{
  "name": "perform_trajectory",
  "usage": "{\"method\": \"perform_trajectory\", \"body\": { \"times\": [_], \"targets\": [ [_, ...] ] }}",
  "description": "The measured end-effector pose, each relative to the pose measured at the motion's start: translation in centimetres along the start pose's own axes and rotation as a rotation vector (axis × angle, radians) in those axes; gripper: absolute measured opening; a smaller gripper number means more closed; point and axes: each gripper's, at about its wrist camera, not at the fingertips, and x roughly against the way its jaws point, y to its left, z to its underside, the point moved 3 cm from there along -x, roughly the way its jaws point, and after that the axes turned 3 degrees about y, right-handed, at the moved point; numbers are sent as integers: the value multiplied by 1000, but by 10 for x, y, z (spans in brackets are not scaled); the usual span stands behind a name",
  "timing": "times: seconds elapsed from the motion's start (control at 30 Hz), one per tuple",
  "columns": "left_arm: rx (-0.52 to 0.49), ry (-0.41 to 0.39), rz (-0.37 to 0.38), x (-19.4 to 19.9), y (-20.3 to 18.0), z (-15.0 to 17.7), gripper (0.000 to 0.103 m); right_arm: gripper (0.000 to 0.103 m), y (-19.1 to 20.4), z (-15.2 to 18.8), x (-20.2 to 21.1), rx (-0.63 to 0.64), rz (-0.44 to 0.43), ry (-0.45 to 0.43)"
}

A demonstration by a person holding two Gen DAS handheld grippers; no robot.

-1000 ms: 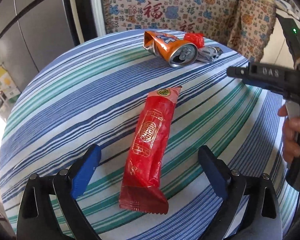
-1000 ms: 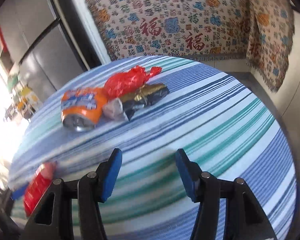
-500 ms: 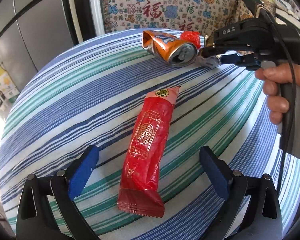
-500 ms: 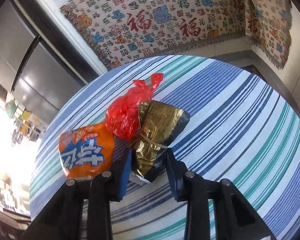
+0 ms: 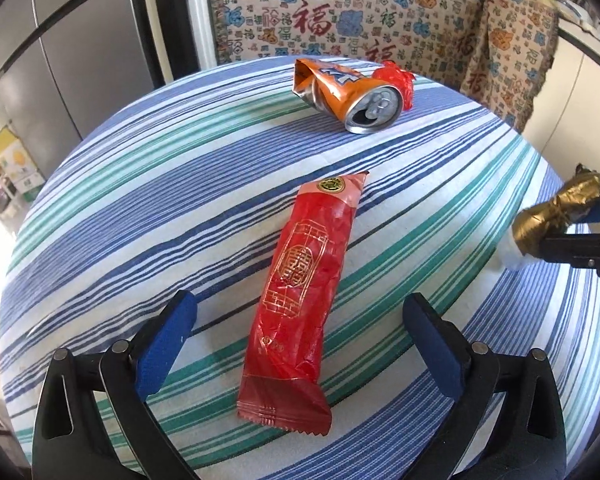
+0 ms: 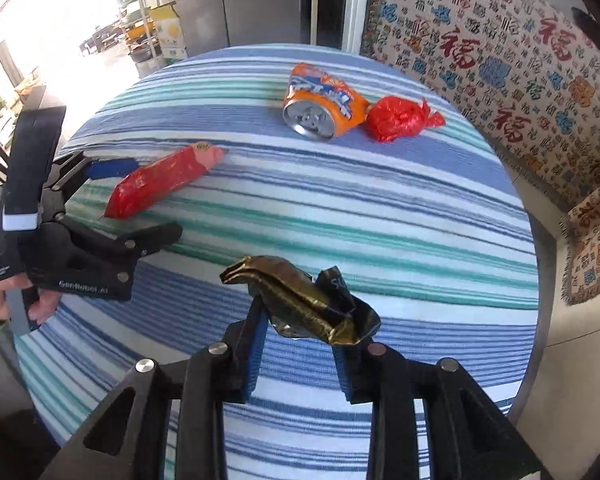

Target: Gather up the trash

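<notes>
1. We have the gold foil wrapper [image 6: 306,300] pinched between the pads of our right gripper [image 6: 300,348]. It hangs clear of the striped tablecloth [image 6: 340,208], crumpled, with a dark flap on its right side. The jaws stand narrow and are easing open a little, yet the foil sits pressed between them.
2. Our left gripper [image 5: 300,344] is spread wide and holds nothing. It hovers over the near end of the long red snack packet [image 5: 304,276], which lies flat on the cloth between its two blue pads, touching neither.
3. At the far side of the table lies the crushed orange can [image 5: 350,96] on its side, mouth towards us, with a small knotted red plastic bag [image 6: 400,118] touching it on the right.
4. We judge the step in hand to be carrying off the first piece of trash. Three pieces are left on the table. No bin shows in either view, so we cannot say where the foil should go.
5. Next we would lower the left gripper and close it across the packet's width. The film is slick and flat, so the pads must reach down to the cloth.
6. Writing: the left tool's body reads "GenRobot.AI". The hanging cloth [image 5: 340,12] behind repeats the character 福. The packet bears a gold emblem, too small to read. The can's print is creased beyond reading.
</notes>
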Motion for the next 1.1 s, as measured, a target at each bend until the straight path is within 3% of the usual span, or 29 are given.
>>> {"method": "perform_trajectory", "body": {
  "times": [0.23,0.4,0.53,0.83,0.87,0.93,0.97,1.1],
  "targets": [
    [19,-1,-5,0,5,0,102,47,-29,23,-20,-354,-83,-100],
    [15,2,-1,-1,5,0,102,52,-43,43,-10,-455,-22,-146],
    [15,3,-2,-1,5,-1,102,54,-48,39,-7,-518,4,-195],
    [14,3,-1,-1,6,-1,103,54,-62,19,-23,-573,37,-238],
    [14,3,-1,-1,6,-1,103,55,-60,17,-21,-565,-15,-252],
    [14,3,-1,-1,6,-1,103,55,-49,13,-19,-501,-212,-276],
    [14,4,-1,-1,6,-1,103,54,-44,14,-18,-462,-257,-269],
    [14,4,-1,-1,6,-1,103,54,-39,26,4,-307,-85,-314]
  ]
}}
